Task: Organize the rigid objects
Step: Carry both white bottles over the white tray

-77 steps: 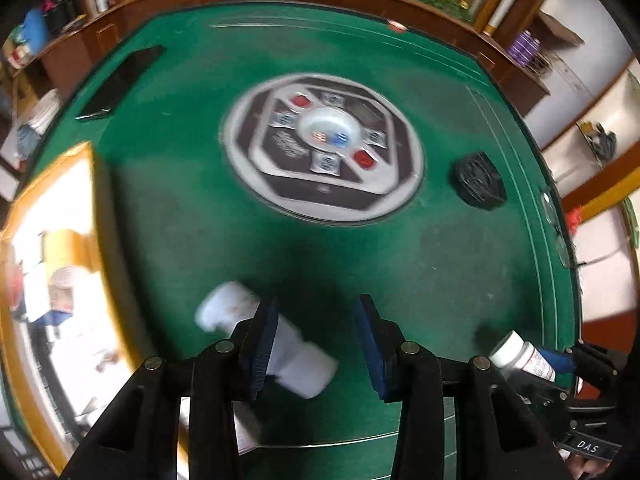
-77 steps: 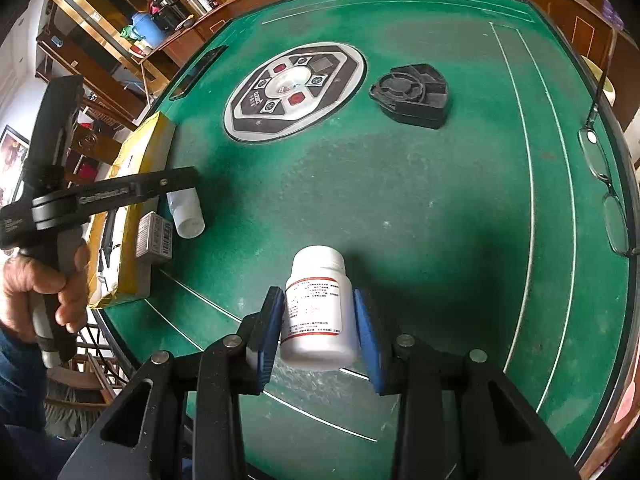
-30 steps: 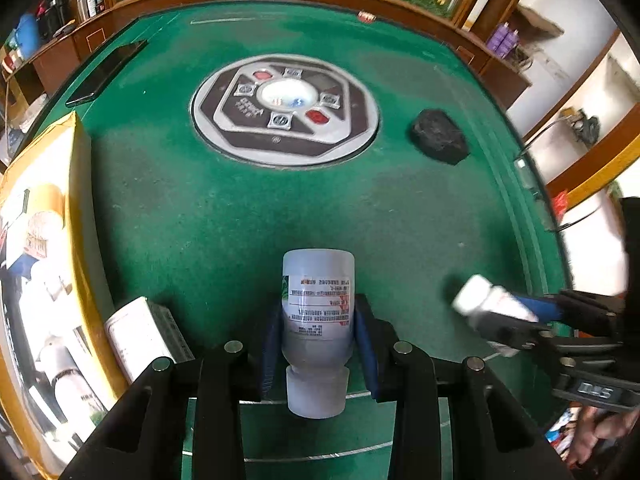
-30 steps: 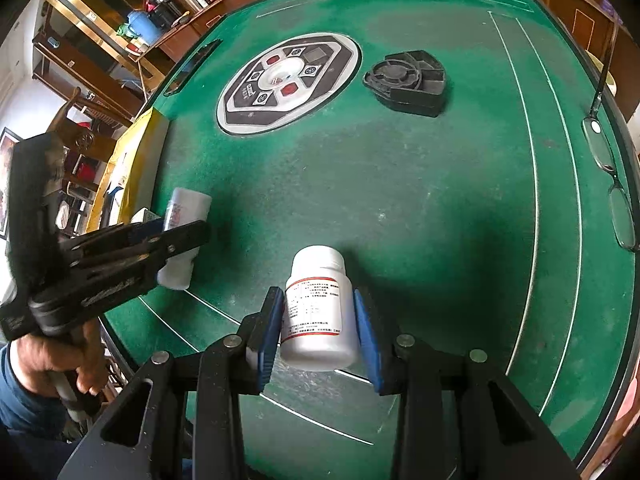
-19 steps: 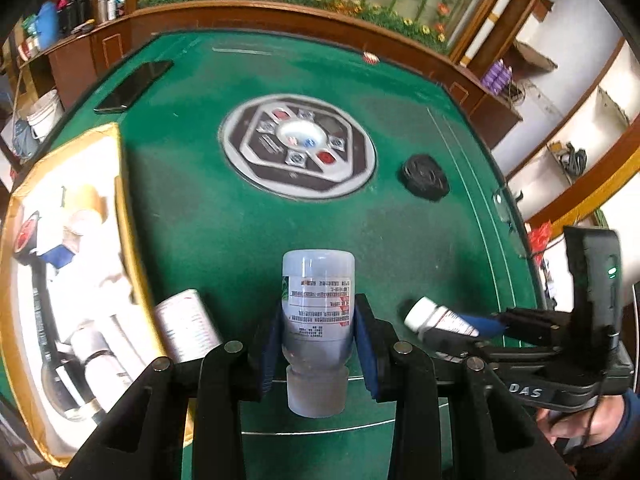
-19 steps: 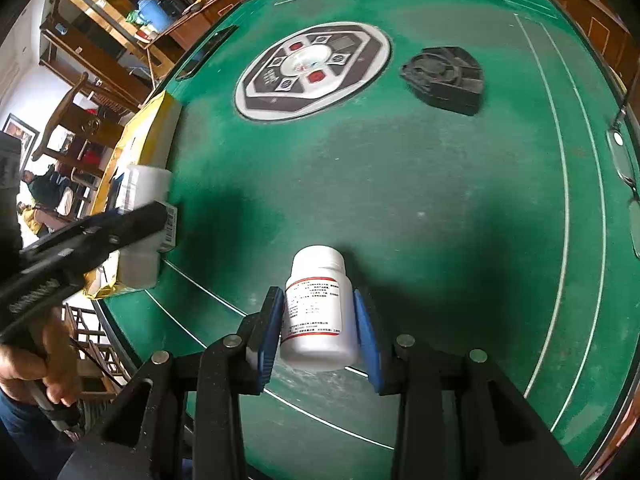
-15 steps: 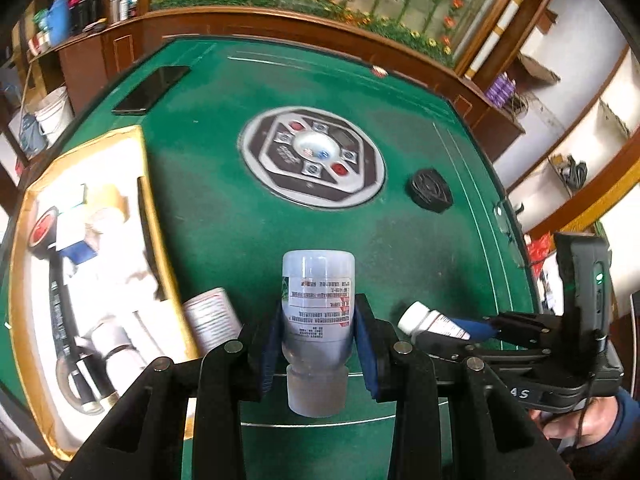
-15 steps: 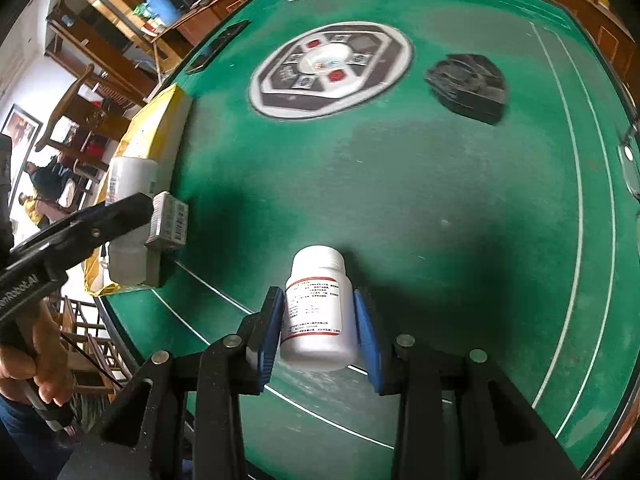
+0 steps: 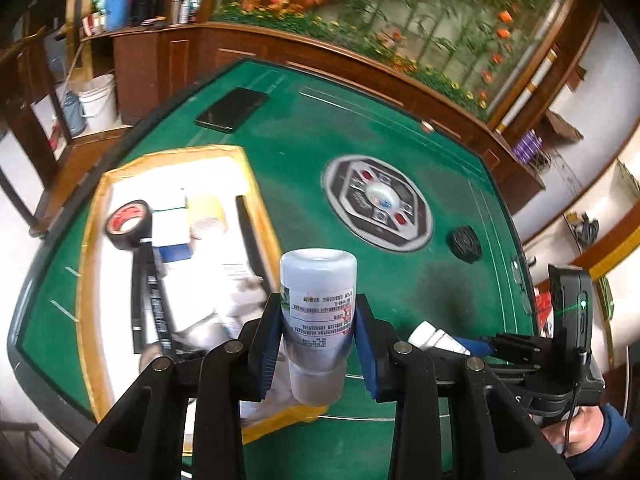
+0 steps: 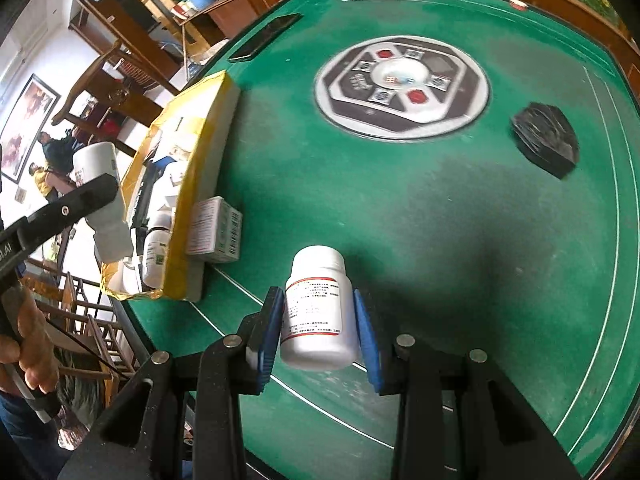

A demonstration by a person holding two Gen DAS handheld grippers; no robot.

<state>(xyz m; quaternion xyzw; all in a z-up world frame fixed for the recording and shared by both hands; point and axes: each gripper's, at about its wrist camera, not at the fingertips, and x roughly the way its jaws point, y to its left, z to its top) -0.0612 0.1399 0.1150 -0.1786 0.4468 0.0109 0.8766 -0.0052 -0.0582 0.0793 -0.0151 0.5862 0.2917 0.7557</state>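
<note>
Green felt covered the counter [image 9: 304, 152] in the left wrist view, and the left claw [image 9: 316, 344] was clamped on a translucent grey plastic bottle with a printed label [image 9: 318, 312], held cap-end toward the camera. A second earlier that bottle hung over bare felt; now it had been carried up and sideways until it hovered at the near edge of the yellow-rimmed shallow box [image 9: 256, 184]. That suggested the drop into the box was the next step. Inside the box lay a black roll of tape with a red core [image 9: 128, 224], a white and blue carton [image 9: 170, 228], a long black bar [image 9: 154, 296] and several pale containers too blurred to name. At the lower right, the right claw [image 9: 440, 340] showed side-on with a white bottle tip in it.

In the right wrist view, the right claw [image 10: 318, 328] gripped a white plastic pill bottle with a red-edged label [image 10: 316, 312] above the felt, well short of the box [image 10: 196, 160]. 1 small white printed carton [image 10: 216, 230] stood on the felt, touching the box's outer wall. At the left, the left claw's arm [image 10: 60, 216] held its bottle [image 10: 102, 200] above the box, where 1 more labelled bottle [image 10: 154, 256] lay.
</note>
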